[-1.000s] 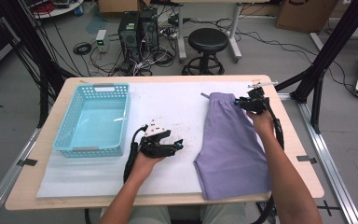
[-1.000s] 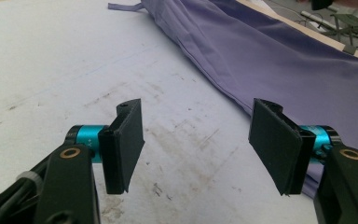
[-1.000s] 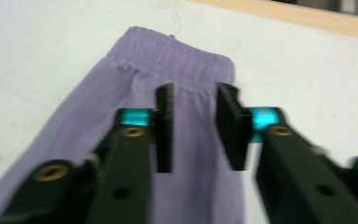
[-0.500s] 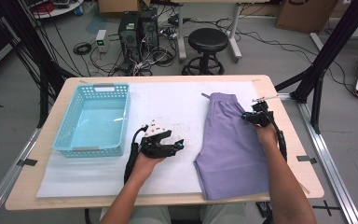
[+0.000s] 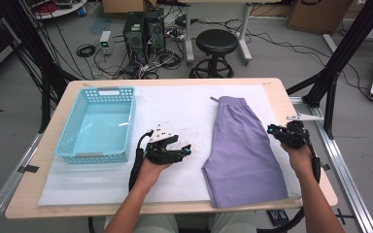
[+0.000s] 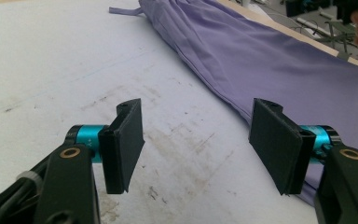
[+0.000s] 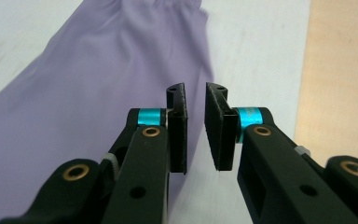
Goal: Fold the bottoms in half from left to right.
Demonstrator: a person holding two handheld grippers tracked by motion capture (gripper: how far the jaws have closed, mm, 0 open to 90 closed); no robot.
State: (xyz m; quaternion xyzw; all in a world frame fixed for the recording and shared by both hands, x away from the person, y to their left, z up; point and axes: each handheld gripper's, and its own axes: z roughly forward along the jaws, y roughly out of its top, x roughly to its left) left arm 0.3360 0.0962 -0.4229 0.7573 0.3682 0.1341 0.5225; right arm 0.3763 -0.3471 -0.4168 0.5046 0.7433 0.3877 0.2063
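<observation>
Lilac shorts (image 5: 243, 145) lie flat on the white sheet (image 5: 184, 107), waistband at the far end. My right gripper (image 5: 273, 130) hovers at their right edge, about mid-length. In the right gripper view its jaws (image 7: 196, 128) have just been closing and stand a narrow gap apart with nothing between them, the shorts' hem (image 7: 88, 93) below and to the left. My left gripper (image 5: 184, 151) rests on the sheet left of the shorts, pointing toward them. In the left gripper view it (image 6: 196, 144) is wide open and empty, with the shorts (image 6: 270, 56) just beyond its right pad (image 6: 275, 144).
A light blue plastic basket (image 5: 126, 121) stands on the left part of the table. The bare wooden table edge (image 5: 278, 97) runs right of the sheet. Black frame posts (image 5: 330, 82), a stool (image 5: 216, 43) and cables stand beyond the table.
My right hand has come back from the shorts' waistband toward the near side, along their right edge. Its jaws have narrowed slightly. The left hand has stayed put.
</observation>
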